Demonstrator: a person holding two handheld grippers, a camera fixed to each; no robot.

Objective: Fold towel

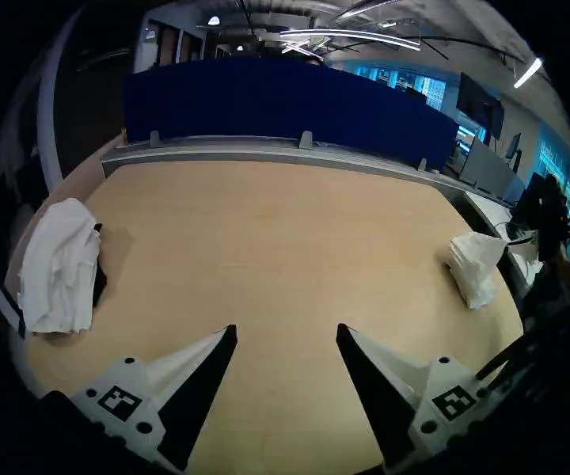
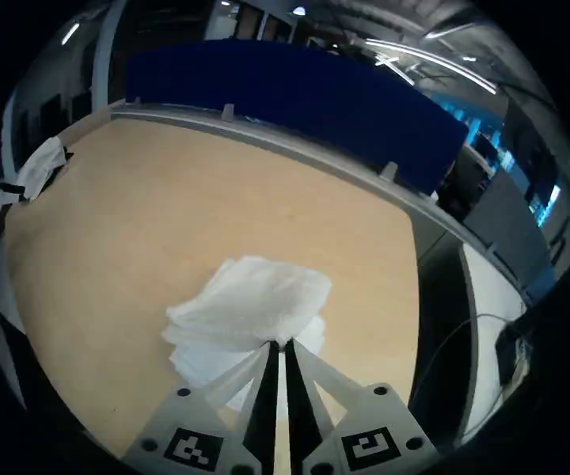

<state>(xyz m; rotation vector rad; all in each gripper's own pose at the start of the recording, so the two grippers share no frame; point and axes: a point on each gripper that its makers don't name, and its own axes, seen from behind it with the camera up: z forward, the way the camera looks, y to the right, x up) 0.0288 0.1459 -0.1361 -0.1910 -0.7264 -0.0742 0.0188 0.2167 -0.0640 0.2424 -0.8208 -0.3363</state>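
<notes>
Towel lies at right gripper fingertips, seemingly pinched; left gripper spread.

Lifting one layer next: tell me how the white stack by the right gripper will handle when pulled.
Likely floppy: the stack shows soft, uneven layered edges, so a lifted layer should drape. Probably light, and layers may slide askew, since the right gripper seems to pinch only its near edge.
</notes>
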